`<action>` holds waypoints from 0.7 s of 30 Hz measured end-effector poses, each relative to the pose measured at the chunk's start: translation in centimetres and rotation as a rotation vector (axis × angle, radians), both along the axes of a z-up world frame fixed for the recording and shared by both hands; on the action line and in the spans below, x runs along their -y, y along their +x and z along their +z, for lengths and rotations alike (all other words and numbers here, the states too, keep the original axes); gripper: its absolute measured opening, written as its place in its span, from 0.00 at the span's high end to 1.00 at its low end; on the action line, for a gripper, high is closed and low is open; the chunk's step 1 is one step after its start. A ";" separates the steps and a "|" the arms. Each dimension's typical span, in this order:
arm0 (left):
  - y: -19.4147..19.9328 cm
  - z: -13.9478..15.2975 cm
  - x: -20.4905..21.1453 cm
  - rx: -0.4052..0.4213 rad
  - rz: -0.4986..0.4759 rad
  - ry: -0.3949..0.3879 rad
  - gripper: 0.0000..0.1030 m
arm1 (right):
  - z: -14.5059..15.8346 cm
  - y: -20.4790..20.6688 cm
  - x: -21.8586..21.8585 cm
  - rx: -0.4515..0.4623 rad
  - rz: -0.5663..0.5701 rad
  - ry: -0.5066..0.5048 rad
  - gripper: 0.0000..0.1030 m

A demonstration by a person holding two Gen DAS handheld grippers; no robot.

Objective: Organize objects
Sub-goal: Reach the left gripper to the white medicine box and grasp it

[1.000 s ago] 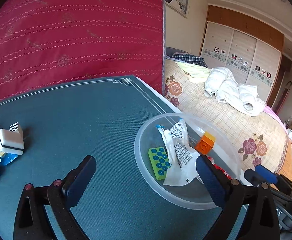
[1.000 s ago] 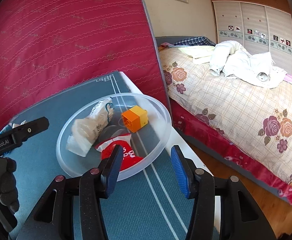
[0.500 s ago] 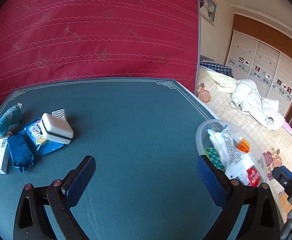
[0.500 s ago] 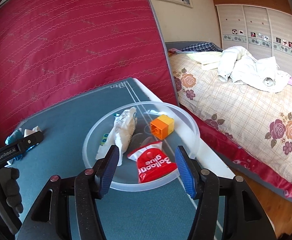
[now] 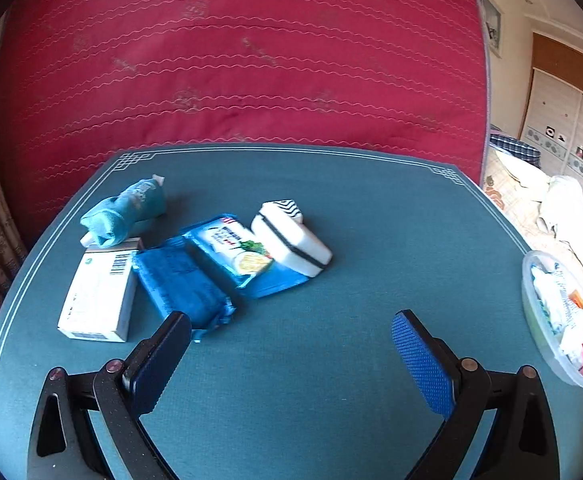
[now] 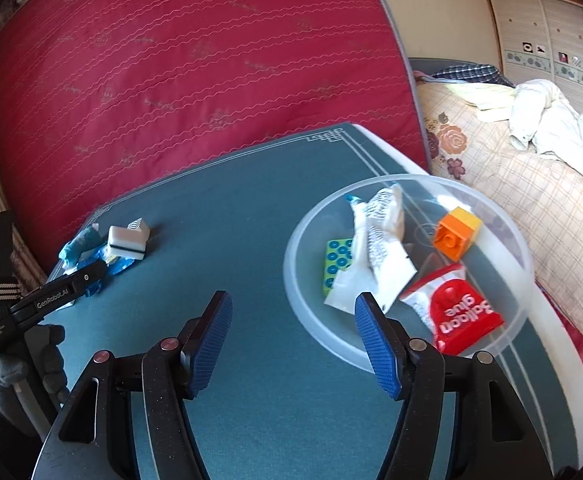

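We find the left gripper (image 5: 291,356) with jaws spread wide and nothing between them, poised over the teal table mat (image 5: 355,220). The right gripper (image 6: 293,338) has its jaws opening, also empty, its right pad just at the near rim of the clear bowl (image 6: 503,336).

We take the bowl as our landmark; it sits at the mat's right edge. Inside it we note an orange block (image 6: 456,238), a red glue packet (image 6: 461,314), a white printed pouch (image 6: 379,252) and a green dotted block (image 6: 335,264) partly under that pouch.

Well to the left of the bowl lies a loose cluster: a white sponge with a dark band (image 5: 291,240), a blue-and-white packet (image 5: 235,250) touching it, a blue wrapped pack (image 5: 181,282), a white carton (image 5: 99,296) and a teal pouch (image 5: 125,210). What that pouch contains we cannot tell; its print is blurred.

A gloved hand (image 6: 19,372) carries the left gripper farther left of the bowl.
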State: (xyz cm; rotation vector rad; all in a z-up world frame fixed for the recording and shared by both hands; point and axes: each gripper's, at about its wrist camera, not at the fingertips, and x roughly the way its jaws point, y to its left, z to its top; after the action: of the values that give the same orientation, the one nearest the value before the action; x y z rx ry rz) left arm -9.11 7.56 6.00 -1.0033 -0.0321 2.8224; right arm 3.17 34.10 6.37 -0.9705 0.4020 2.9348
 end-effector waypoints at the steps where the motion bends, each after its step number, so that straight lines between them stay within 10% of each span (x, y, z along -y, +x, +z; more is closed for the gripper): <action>1: -0.2 -0.2 0.8 0.003 0.021 -0.009 0.01 | -0.2 -0.3 0.4 0.005 0.011 -0.002 0.36; 21: -3.9 -2.5 12.9 0.090 0.315 -0.056 0.01 | -2.2 -3.5 6.4 0.097 0.165 0.007 0.35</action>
State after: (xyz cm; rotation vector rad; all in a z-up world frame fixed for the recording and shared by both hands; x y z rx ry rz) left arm -13.06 -5.32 3.52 -1.2359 -0.1333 3.0696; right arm -0.37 27.72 4.22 -1.1955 0.3229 3.0138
